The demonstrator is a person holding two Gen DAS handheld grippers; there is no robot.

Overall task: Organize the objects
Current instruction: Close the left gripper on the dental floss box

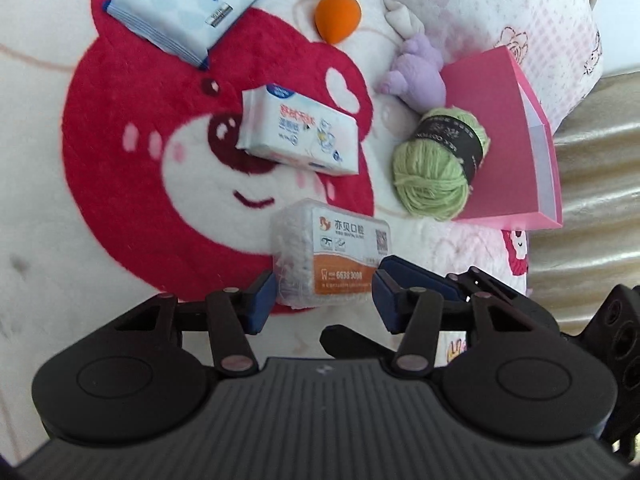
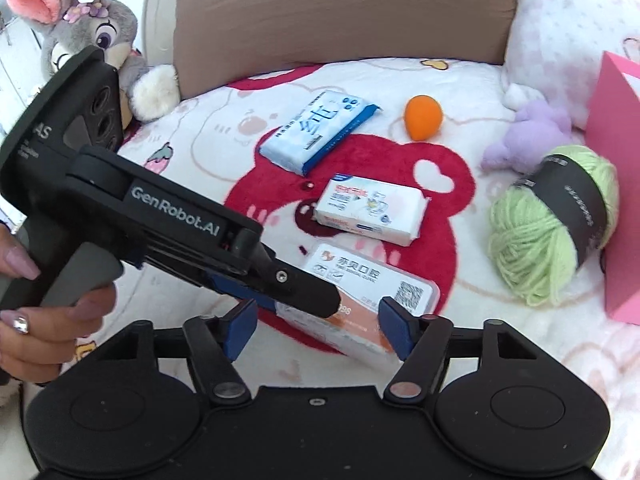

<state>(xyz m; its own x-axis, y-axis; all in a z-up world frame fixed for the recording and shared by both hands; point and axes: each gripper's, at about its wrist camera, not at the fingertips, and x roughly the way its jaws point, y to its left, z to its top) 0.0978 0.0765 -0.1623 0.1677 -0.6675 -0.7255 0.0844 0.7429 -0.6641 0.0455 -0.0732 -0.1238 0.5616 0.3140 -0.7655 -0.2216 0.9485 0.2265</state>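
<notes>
On a blanket (image 2: 500, 360) printed with a red bear, the clutter lies spread out. Going left to right in the right wrist view: the person's hand (image 2: 44, 320) holds the left gripper (image 2: 316, 300), whose side reads "GenRobot.AI". Its fingers reach down onto the near box (image 2: 380, 284), a clear case with an orange and white label.

In the left wrist view the left gripper (image 1: 324, 300) stands open with its blue pads (image 1: 262, 300) either side of the box (image 1: 332, 252), the left pad touching or nearly so, the right one just clear. It grips nothing yet. The box lies straight ahead of this gripper, its long axis running across the gap between the pads, so they would close on its short ends. The label reads "6638 3098" beside Chinese characters and a QR code.

The right gripper (image 2: 320, 328) is also open and empty, just behind the same box; its fingertip shows in the left view beside the box. Both are near, but the left looks better lined up.

Farther on lie a blue wipes pack (image 2: 316, 132), a white pack (image 2: 370, 210), an orange ball (image 2: 423, 117), a lilac toy (image 2: 528, 136), green yarn (image 2: 552, 224) with a dark band too blurred to read, and a pink box (image 2: 616, 184) at the right, a likely place for the things.
</notes>
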